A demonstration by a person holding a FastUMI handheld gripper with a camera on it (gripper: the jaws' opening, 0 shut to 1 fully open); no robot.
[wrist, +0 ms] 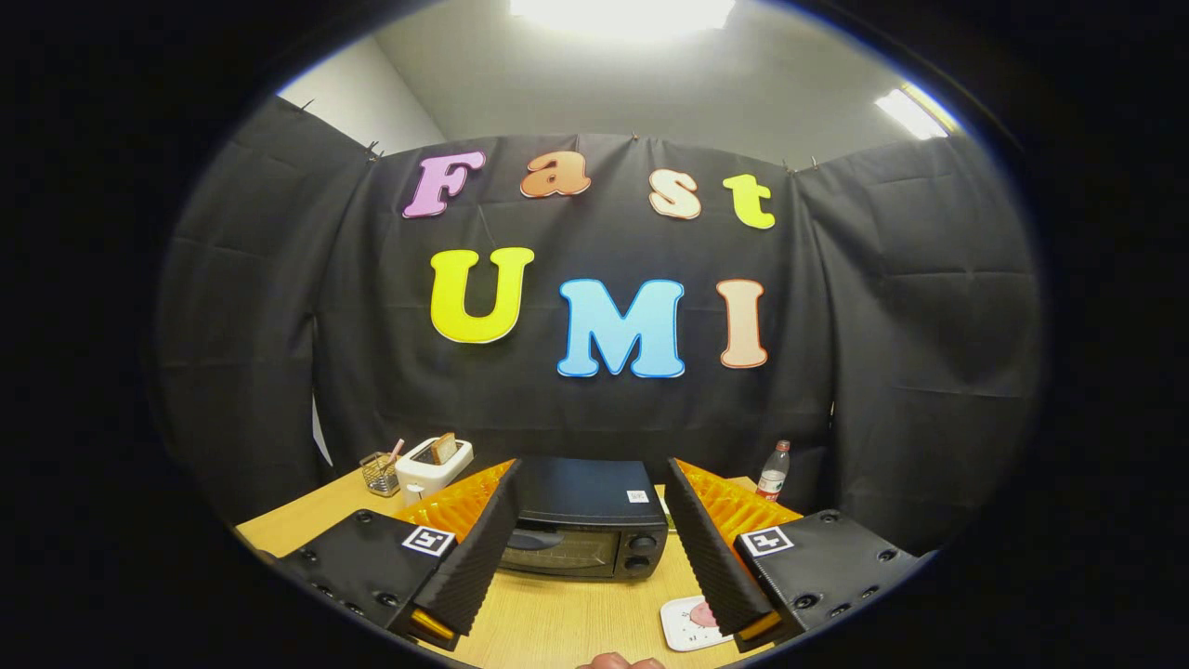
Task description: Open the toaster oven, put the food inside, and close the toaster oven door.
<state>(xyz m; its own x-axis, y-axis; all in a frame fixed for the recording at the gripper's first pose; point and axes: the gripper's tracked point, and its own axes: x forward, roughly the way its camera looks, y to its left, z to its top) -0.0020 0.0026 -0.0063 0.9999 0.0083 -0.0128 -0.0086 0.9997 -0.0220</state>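
Note:
A black toaster oven point(583, 525) stands on the wooden table point(567, 623), its glass door shut and two knobs on its right side. It sits beyond and between my two fingers. My gripper point(587, 483) is open wide, with nothing between its fingers. Just inside the right finger lies a small white plate point(685, 624) with a pink piece of food point(703, 614) on it, partly hidden by that finger.
A white slot toaster point(433, 465) with a slice of bread stands at the back left, next to a small wire basket point(379, 472). A plastic bottle point(773, 471) with a red cap stands at the back right. A person's fingertip point(618, 662) shows at the table's near edge.

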